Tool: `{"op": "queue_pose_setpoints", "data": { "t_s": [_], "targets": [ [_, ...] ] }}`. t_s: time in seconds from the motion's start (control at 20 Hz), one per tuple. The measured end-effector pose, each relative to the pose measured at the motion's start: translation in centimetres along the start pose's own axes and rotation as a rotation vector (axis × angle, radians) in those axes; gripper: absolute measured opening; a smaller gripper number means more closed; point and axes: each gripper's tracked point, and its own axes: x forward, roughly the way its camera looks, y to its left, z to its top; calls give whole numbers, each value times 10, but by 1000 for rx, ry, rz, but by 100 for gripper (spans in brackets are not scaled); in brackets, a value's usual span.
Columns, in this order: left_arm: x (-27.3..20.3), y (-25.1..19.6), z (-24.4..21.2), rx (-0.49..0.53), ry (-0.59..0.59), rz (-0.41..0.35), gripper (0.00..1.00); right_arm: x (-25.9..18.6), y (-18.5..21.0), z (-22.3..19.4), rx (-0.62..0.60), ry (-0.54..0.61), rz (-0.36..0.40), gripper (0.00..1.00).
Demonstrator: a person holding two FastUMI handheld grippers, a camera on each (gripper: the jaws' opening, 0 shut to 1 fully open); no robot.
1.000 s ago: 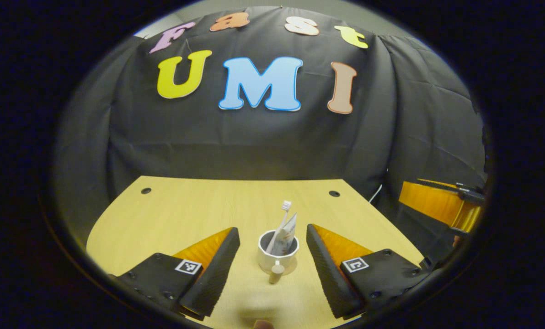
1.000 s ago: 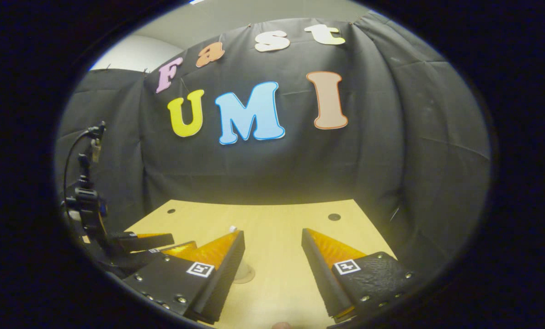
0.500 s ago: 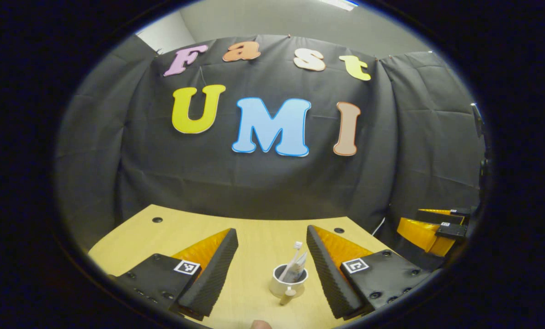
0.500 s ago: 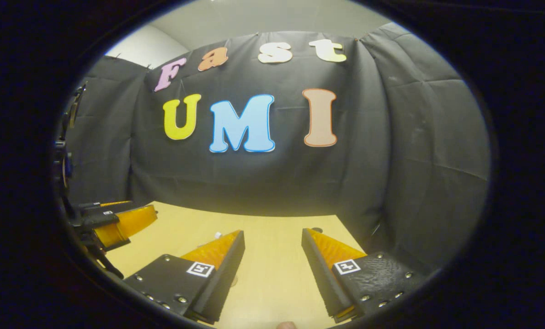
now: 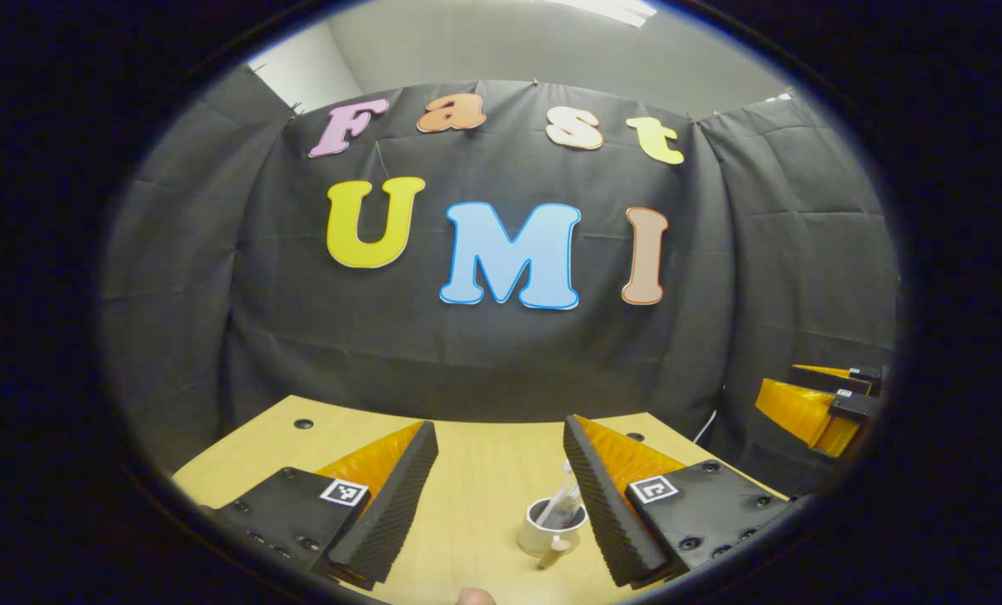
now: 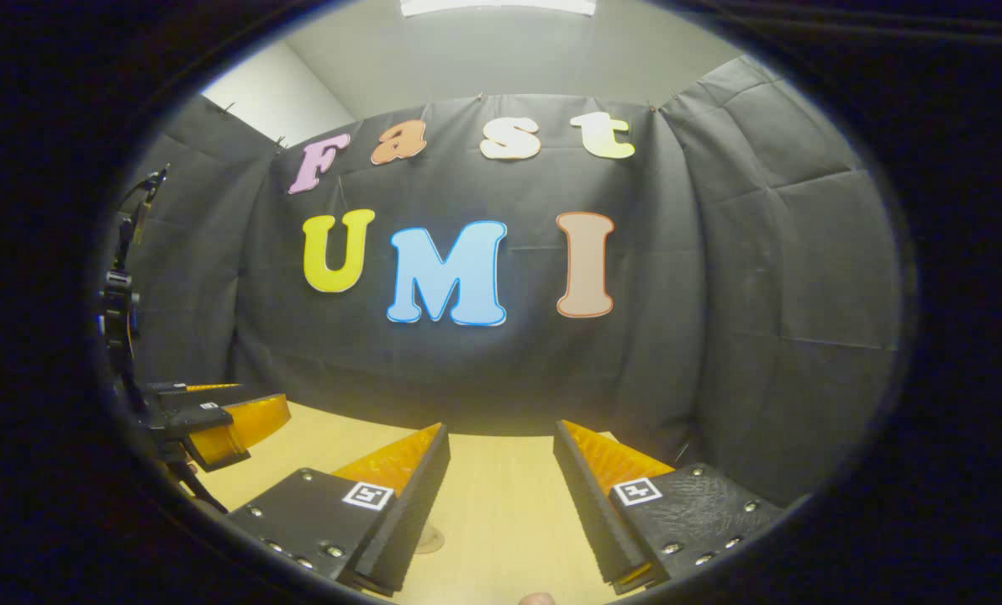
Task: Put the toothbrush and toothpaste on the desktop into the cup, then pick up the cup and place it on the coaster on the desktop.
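A white cup (image 5: pixel 545 534) stands on the wooden desktop (image 5: pixel 476 496), its handle toward me. A white toothbrush (image 5: pixel 565 494) and the toothpaste tube (image 5: pixel 575 509) lean inside it. My left gripper (image 5: pixel 499 427) is open and holds nothing; the cup sits low between its fingers, close to the right finger, apart from both. My right gripper (image 6: pixel 502 430) is open and holds nothing. In the right gripper view a pale round rim (image 6: pixel 428 539), probably the coaster, peeks out beside the left finger. The left gripper (image 6: pixel 215 416) also appears at the left edge there.
The black cloth wall closes off the back and both sides of the desk. A cable hole (image 5: pixel 303 423) sits near the desk's far left corner. In the left gripper view the right gripper (image 5: pixel 820 402) hovers off the desk's right edge.
Both grippers have drawn back and tilted upward. In the left gripper view the cup has slid lower and to the right. Both grippers stayed open throughout.
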Motion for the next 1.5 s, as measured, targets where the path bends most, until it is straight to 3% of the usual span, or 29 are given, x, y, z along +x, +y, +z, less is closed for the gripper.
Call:
{"op": "queue_pose_setpoints", "data": {
  "t_s": [0.45,1.05,1.5],
  "targets": [
    [-7,-9,4,-6,-36,-20,97,-7,-6,15,12,-39,-4,80],
    [-25,-55,28,0,-158,95,94,-20,-69,4,2,-3,59,80],
    [-22,-67,29,23,-141,107,94,-23,-93,9,37,-34,30,80]
  ]
}}
